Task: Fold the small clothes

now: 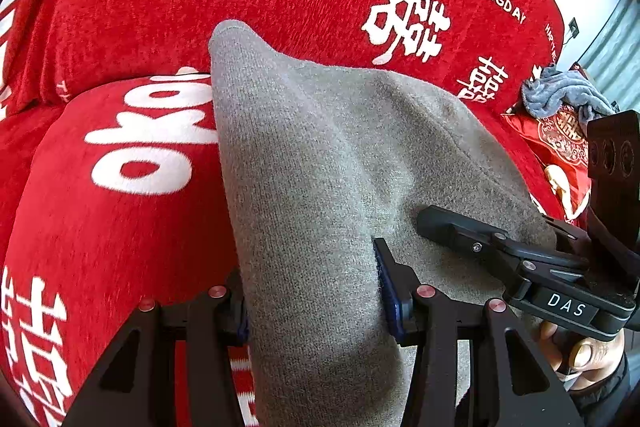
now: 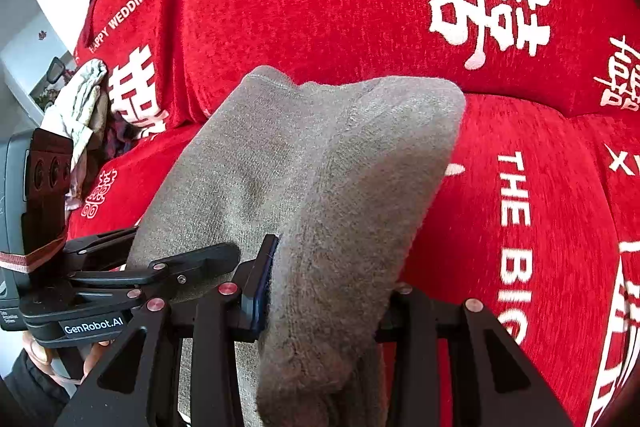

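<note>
Grey garment (image 1: pixel 328 163) hangs bunched, each edge clamped in left (image 1: pixel 316 291) and right fingers (image 2: pixel 328 291) above red cover (image 1: pixel 132 227).

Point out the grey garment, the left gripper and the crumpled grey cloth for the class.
grey garment (image 1: pixel 320 155): left wrist view, middle of its knitted panel.
left gripper (image 1: pixel 316 291): left wrist view, between the fingertips.
crumpled grey cloth (image 1: pixel 560 95): left wrist view, its bunched centre.
</note>
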`<act>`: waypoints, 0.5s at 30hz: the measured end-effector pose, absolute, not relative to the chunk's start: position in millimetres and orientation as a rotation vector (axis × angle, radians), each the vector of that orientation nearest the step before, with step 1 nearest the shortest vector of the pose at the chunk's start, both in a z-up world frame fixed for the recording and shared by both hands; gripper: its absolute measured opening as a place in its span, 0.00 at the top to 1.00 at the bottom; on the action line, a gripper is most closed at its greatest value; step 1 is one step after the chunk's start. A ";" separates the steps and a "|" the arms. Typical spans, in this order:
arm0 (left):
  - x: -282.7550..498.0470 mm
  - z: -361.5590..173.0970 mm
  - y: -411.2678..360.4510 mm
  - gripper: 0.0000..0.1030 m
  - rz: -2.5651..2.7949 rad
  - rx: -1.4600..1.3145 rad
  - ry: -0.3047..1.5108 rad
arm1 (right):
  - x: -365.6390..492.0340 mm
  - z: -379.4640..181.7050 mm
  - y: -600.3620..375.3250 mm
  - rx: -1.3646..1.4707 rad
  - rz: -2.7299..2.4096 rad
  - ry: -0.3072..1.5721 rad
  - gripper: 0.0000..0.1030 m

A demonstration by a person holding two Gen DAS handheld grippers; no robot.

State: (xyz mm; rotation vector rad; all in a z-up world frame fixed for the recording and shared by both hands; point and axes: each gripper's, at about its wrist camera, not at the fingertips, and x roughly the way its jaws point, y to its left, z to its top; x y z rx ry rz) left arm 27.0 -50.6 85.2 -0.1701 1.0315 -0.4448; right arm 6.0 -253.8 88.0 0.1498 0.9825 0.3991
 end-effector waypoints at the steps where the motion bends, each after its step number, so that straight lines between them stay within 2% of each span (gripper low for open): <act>1: 23.2 85.4 -49.7 0.51 -0.444 -0.169 1.029 | 1.6 88.3 -252.4 0.145 0.401 0.981 0.61; 15: -33.0 76.0 -33.0 0.51 -0.441 -0.160 1.011 | -54.8 84.8 -238.9 0.114 0.416 0.971 0.61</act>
